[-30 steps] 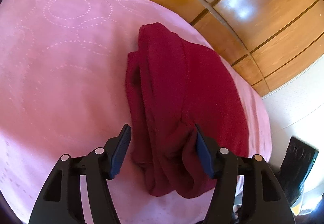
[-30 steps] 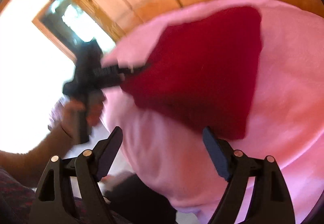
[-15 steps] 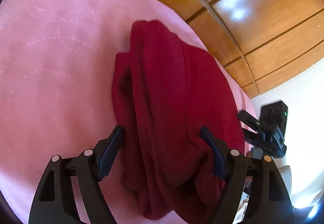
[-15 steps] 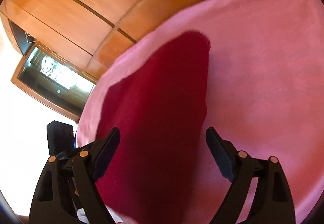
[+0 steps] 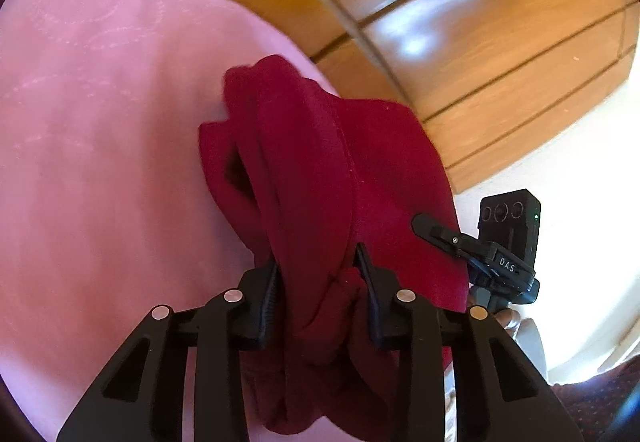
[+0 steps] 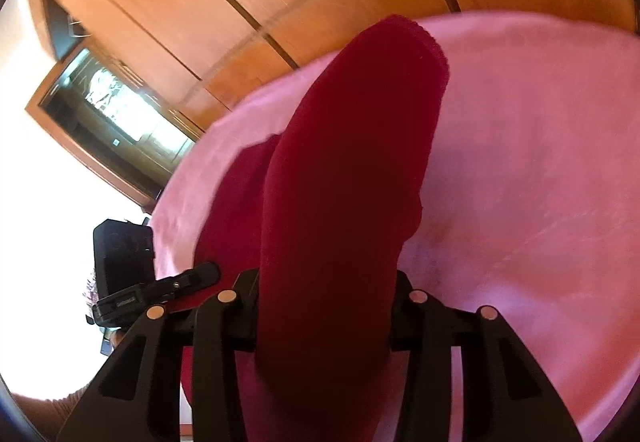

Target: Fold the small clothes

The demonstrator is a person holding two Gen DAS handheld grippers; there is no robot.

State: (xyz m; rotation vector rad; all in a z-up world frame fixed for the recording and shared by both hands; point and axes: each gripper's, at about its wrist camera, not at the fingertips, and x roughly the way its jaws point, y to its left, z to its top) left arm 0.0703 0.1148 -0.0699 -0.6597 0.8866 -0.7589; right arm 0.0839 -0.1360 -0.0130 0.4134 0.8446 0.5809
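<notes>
1. A pink cover (image 5: 100, 162) with a faint pattern of dotted circles takes up the left of the left wrist view; what it is spread over cannot be told.
2. A dark red garment (image 5: 320, 170) lies bunched in long folds on that cover, near its edge, with a wooden panelled wall (image 5: 480, 54) behind it.
3. The left gripper (image 5: 318, 274) has just been closing, and its jaws now pinch a gathered fold at the near end of the garment (cloth bulges out between and below the pads).
4. To its right in the same view, the right gripper (image 5: 430, 224) pokes in with one finger over the garment's right edge, its camera housing behind it.
5. In the right wrist view, the left gripper (image 6: 200, 274) shows at lower left, against the garment's left side.
6. Further right, the right gripper (image 6: 326, 282) has also just been closing; its jaws press on a thick roll of the garment (image 6: 352, 170), which runs away from the camera across the pink cover (image 6: 540, 162).
</notes>
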